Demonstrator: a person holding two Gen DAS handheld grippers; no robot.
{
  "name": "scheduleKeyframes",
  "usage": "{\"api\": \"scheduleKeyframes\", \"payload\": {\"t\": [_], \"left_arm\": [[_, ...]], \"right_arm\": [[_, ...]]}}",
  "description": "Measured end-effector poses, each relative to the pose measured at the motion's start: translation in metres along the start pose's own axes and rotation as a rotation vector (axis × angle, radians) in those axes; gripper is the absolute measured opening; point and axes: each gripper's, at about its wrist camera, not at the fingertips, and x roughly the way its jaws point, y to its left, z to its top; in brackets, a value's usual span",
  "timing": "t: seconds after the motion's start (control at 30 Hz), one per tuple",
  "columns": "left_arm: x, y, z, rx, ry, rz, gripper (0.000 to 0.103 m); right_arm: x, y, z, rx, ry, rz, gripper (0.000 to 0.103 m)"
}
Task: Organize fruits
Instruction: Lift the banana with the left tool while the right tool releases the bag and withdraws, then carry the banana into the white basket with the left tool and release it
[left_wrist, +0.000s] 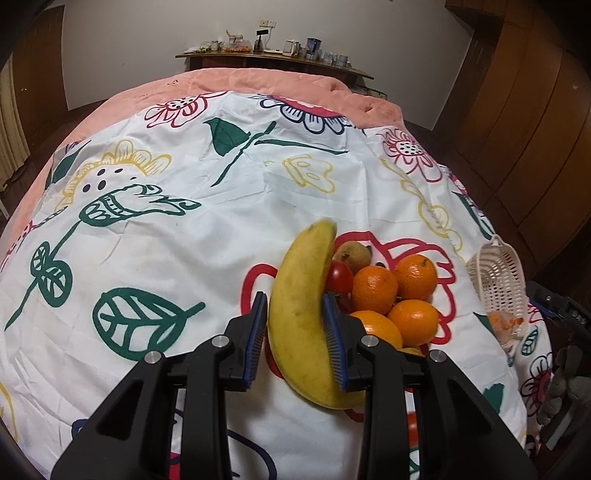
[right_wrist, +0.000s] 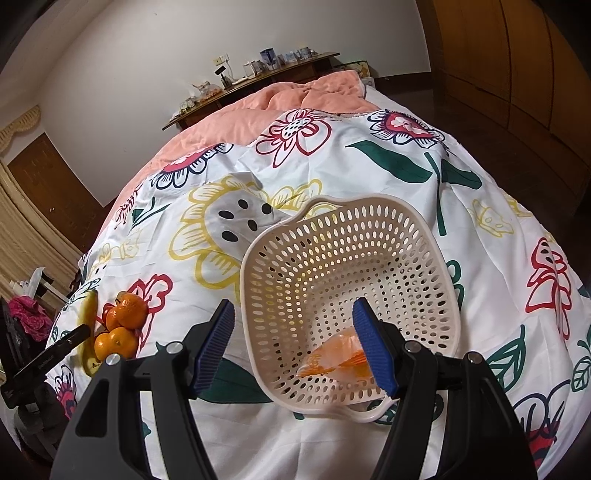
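My left gripper (left_wrist: 295, 321) is shut on a yellow banana (left_wrist: 303, 295), its blue pads on both sides. Beside it to the right lies a pile of oranges (left_wrist: 375, 290), a red tomato (left_wrist: 338, 277) and a brownish fruit (left_wrist: 351, 253). The white perforated basket (left_wrist: 498, 284) stands further right; in the right wrist view the basket (right_wrist: 343, 295) is straight ahead and holds an orange plastic bag (right_wrist: 332, 360). My right gripper (right_wrist: 295, 347) is open above the basket's near side. The oranges (right_wrist: 125, 314) show at the left of that view.
Everything lies on a white floral cloth (left_wrist: 184, 229) over a pink blanket (left_wrist: 258, 81) on a bed. A wooden shelf (left_wrist: 273, 59) with small items stands behind. Wooden cabinets (left_wrist: 535, 129) line the right.
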Motion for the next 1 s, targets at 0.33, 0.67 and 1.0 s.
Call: {"api": "scheduleKeyframes", "payload": {"t": [0.33,0.67,1.0], "left_arm": [[0.02,-0.008,0.003,0.041,0.052,0.048,0.036],[0.002,-0.006,0.005,0.036,-0.008,0.058,0.032],[-0.064,-0.032,0.022,0.085,-0.196,0.055,0.031]], "right_arm": [[0.0,-0.002,-0.002,0.011,0.001,0.005,0.067],[-0.006,-0.003,-0.005,0.012,-0.018,0.004,0.067],[-0.015,-0.004,-0.005,0.028,-0.049,0.026,0.067]]}}
